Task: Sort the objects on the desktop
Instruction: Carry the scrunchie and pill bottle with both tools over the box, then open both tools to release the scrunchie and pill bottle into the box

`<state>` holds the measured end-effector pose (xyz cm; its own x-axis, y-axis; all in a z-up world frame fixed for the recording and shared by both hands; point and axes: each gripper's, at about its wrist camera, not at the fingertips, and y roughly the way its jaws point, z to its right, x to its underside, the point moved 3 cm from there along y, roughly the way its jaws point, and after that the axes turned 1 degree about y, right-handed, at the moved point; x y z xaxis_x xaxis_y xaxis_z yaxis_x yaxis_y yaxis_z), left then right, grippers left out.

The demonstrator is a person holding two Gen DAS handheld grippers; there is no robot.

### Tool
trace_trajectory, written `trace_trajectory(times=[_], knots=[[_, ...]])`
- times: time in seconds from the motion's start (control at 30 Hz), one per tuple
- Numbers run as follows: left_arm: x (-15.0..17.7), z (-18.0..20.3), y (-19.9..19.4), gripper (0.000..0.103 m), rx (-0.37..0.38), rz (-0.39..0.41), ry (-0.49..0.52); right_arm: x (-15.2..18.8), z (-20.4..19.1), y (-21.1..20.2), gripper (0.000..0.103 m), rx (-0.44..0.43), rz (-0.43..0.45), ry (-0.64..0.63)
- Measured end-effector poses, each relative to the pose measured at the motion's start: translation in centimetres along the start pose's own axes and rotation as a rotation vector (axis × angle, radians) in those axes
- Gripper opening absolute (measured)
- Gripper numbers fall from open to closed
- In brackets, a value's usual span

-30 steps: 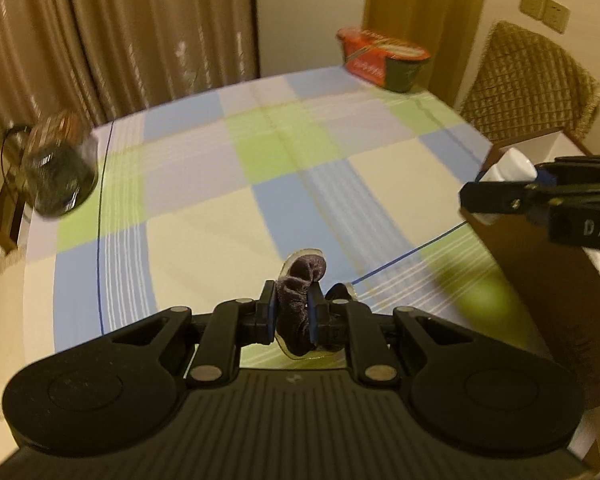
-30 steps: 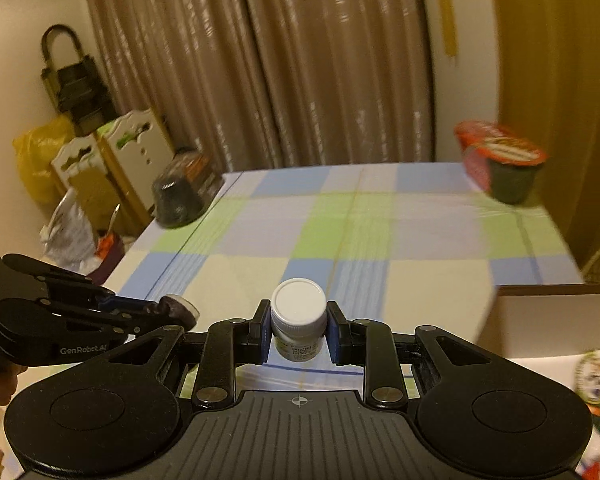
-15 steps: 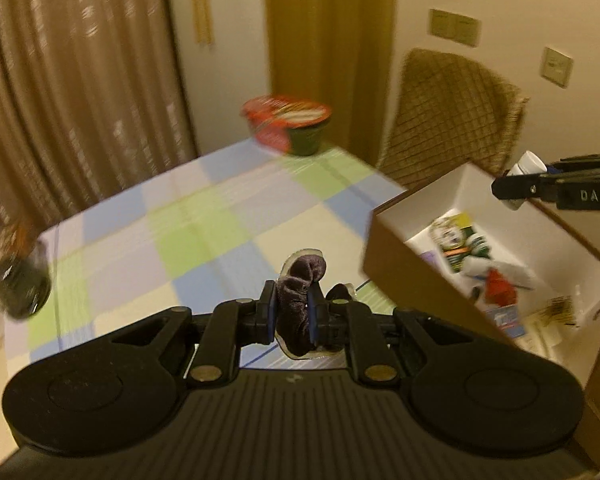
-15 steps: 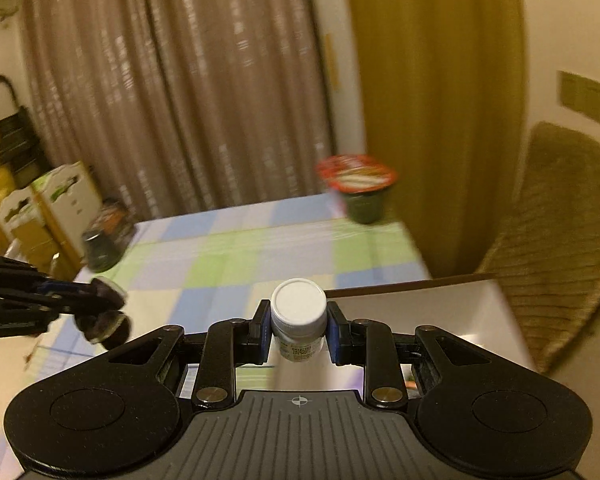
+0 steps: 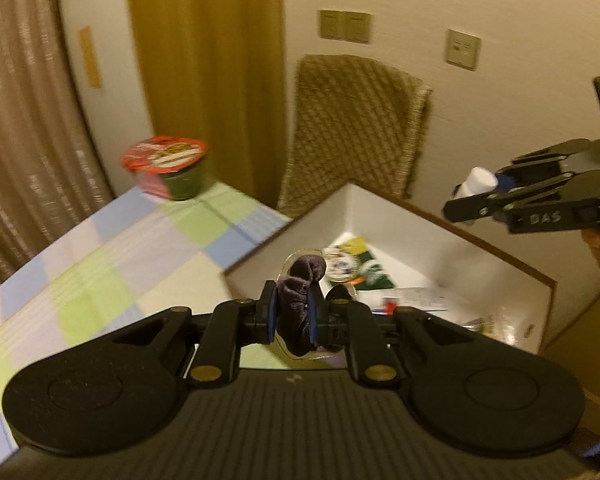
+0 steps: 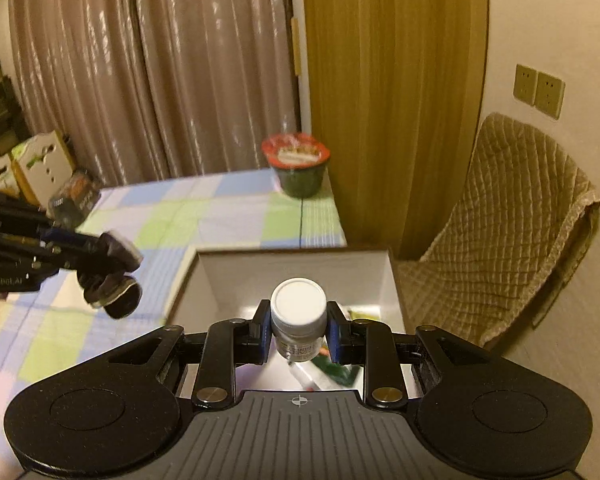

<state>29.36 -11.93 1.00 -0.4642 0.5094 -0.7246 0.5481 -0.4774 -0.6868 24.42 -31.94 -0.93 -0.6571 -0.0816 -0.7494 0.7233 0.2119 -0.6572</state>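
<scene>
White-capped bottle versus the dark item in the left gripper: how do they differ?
The white-capped bottle is rigid, pale and upright; the dark item looks soft, crumpled and purple-black. The bottle hangs over the open box; the dark item is nearer its edge. Both are clamped and held aloft.

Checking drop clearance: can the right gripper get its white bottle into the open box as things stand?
Probably yes: the right gripper holds the white bottle over the open box, nothing between.

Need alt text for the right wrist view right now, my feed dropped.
The right gripper clamps a small white-capped bottle above an open white-lined box holding a few items. At left, the left gripper carries a dark bundled object over the checked tablecloth, with a red-lidded cup beyond.
</scene>
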Motion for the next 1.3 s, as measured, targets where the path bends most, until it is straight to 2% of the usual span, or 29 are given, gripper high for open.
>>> trace_trajectory(times=[0.23, 0.53, 0.87, 1.3], knots=[[-0.5, 4.8, 2.0, 0.012, 0.063, -0.053, 0.081, 2.3, 2.4, 0.0, 0.026, -0.025, -0.089, -0.046], [1.9, 9.3, 4.4, 0.012, 0.096, -0.177, 0.158, 5.0, 3.8, 0.8, 0.026, -0.101, -0.187, -0.099], [4.6, 11.4, 6.0, 0.012, 0.089, -0.281, 0.121, 6.9, 4.9, 2.0, 0.026, -0.168, -0.27, -0.153], [5.7, 12.6, 6.8, 0.012, 0.049, -0.339, 0.079, 7.3, 5.4, 3.0, 0.026, -0.241, -0.301, -0.259]])
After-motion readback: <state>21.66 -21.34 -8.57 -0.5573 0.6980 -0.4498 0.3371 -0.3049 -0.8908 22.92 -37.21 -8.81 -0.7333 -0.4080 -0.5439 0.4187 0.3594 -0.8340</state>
